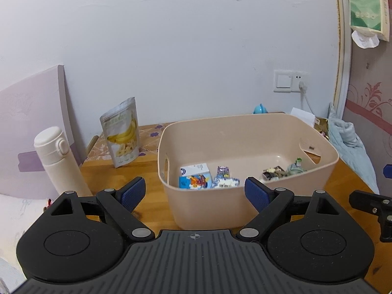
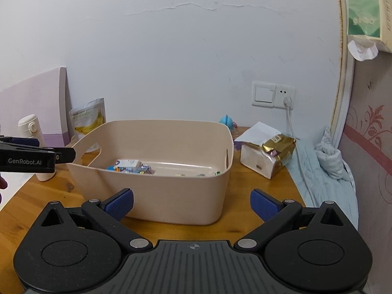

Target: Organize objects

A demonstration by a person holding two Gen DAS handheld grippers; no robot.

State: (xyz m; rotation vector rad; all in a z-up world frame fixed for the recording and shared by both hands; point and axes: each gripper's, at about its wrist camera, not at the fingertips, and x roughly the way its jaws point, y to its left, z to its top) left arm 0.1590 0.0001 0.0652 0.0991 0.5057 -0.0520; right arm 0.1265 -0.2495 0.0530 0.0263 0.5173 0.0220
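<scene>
On wooden table [image 1: 152,216], centre: beige plastic bin [image 1: 245,137], cut-out handles both ends, sitting w/ small snack packets [image 1: 196,178] lying on its floor, mostly left half.
Around it: banana chip pouch [image 1: 121,132] standing upright behind-left; white flask [image 1: 57,156] standing far left; gold foil bag [image 2: 279,150] leaning on white box [image 2: 254,156] to bin's right; blue toy [image 2: 227,121] peeking behind rim.
Left gripper [image 1: 194,191] hovering at bin's near wall, fingers apart, holding nothing. Right gripper [image 2: 192,203] hovering before bin, fingers wide apart, holding nothing.
</scene>
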